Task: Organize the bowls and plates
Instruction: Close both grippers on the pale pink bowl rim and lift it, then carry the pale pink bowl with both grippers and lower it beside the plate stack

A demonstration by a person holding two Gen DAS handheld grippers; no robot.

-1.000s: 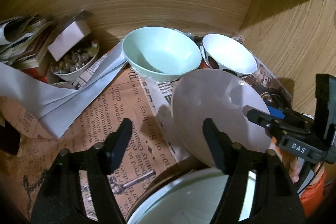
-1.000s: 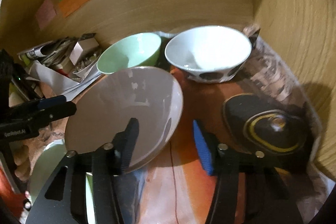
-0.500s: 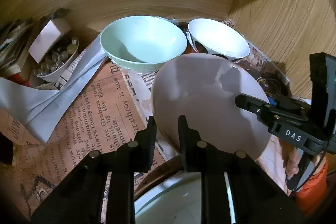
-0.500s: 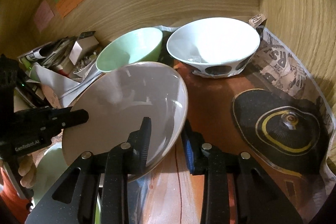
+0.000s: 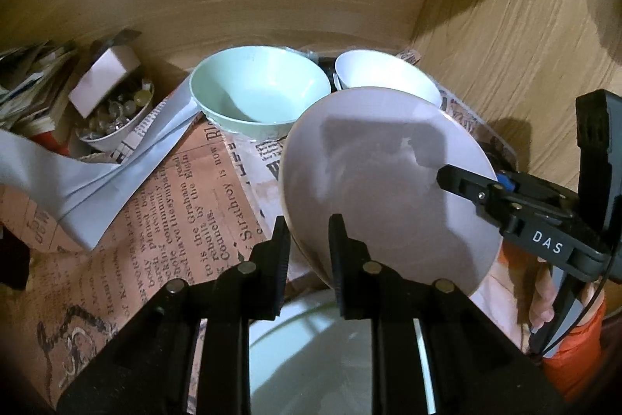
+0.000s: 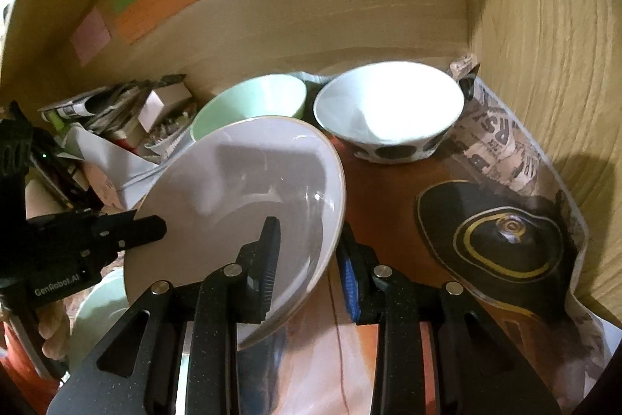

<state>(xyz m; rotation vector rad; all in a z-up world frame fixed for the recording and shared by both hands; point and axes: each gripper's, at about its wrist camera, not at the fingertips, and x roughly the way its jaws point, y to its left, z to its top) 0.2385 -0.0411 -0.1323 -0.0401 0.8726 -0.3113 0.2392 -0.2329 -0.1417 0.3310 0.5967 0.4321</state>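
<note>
Grey plate (image 5: 388, 181) held tilted off the shelf lining, in front of the green bowl (image 5: 260, 92) and white bowl (image 6: 388, 107) at the back wall. My left gripper (image 5: 309, 240) clamps its left rim; my right gripper (image 6: 307, 251) clamps its right rim. Both reach inward from opposite sides

The wooden shelf floor is hidden under a lining of printed newspaper sheets (image 5: 163, 205), salmon-toned at the left and orange-brown at the right. A pale mint-green bowl (image 5: 260, 92) and a white bowl with black spots (image 6: 388, 111) stand side by side on the paper at the back. A small white dish of glass beads (image 5: 112, 115) sits left, beside stacked papers (image 5: 23, 92).
</note>
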